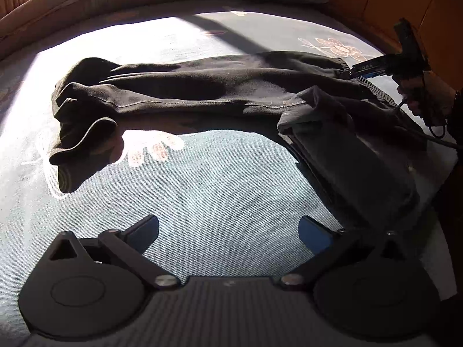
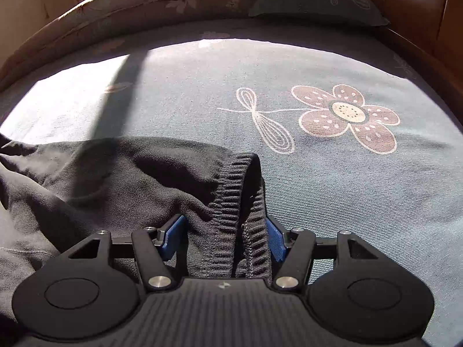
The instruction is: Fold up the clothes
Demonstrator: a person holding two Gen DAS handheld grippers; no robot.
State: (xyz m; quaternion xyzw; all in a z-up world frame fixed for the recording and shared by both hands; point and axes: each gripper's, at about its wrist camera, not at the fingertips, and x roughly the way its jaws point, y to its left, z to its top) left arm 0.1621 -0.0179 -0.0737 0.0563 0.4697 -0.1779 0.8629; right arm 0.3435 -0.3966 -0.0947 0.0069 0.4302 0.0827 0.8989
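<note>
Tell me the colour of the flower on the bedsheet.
Brown petals with a cream centre; clearest in the right wrist view.

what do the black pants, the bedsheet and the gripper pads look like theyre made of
Black pants: soft matte knit, maybe fleece or cotton jersey; fuzzy nap, limp folds, ribbed elastic waistband.
Bedsheet: woven cotton-like cloth, matte; fine diagonal weave, printed flowers.
Pads of the right gripper: blue, smooth, probably rubber or plastic; the look leaves it open.

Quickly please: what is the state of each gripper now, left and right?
Left gripper: open, nothing between its fingers.
Right gripper: partly open around the waistband of the dark trousers; a firm grip cannot be told.
</note>
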